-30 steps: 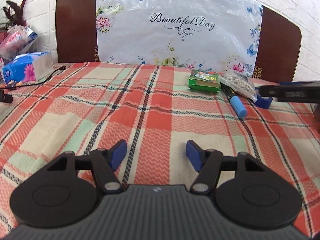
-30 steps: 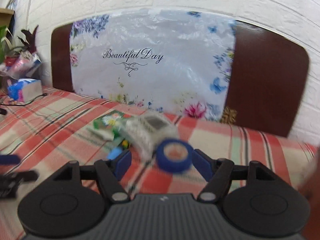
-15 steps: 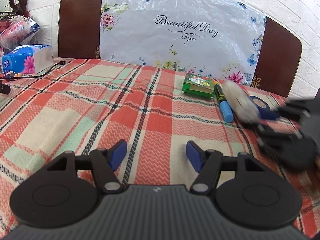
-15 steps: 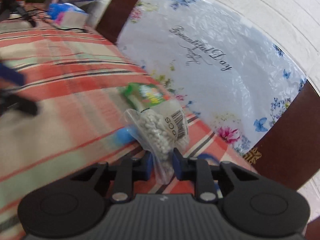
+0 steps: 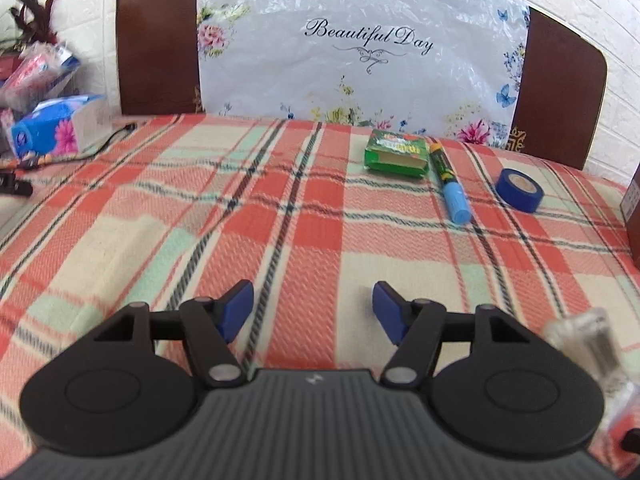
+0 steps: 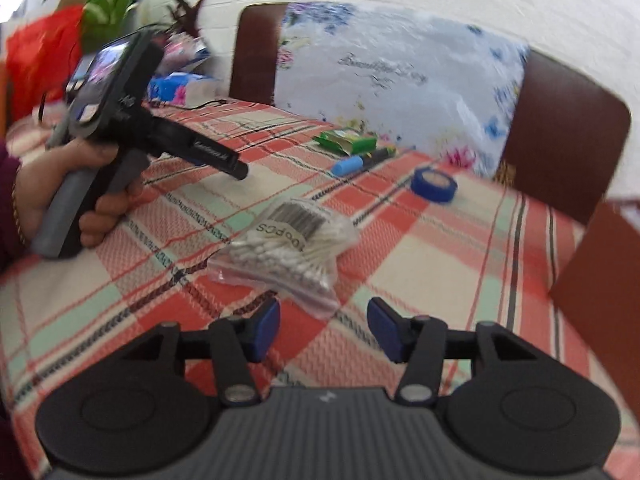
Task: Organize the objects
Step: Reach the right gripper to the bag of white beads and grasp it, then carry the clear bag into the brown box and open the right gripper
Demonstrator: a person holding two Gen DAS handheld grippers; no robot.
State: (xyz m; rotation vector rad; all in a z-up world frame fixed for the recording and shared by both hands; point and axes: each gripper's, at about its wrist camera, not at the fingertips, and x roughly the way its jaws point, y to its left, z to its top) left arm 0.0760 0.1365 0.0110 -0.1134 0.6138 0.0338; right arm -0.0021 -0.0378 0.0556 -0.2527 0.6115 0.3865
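Note:
A clear bag of cotton swabs lies on the plaid cloth just in front of my right gripper, which is open and empty. In the left wrist view a blurred edge of the bag shows at the lower right. My left gripper is open and empty above the cloth; it also shows in the right wrist view, held by a hand. A green box, a blue-capped marker and a blue tape roll lie at the far right of the cloth.
A blue tissue pack and a black cable lie at the far left. A brown box stands at the right edge. A floral "Beautiful Day" sheet covers the brown headboard behind.
My right gripper carried the swab bag from beside the marker toward the near side, opened and let it go on the cloth. The left gripper stayed open and barely moved.

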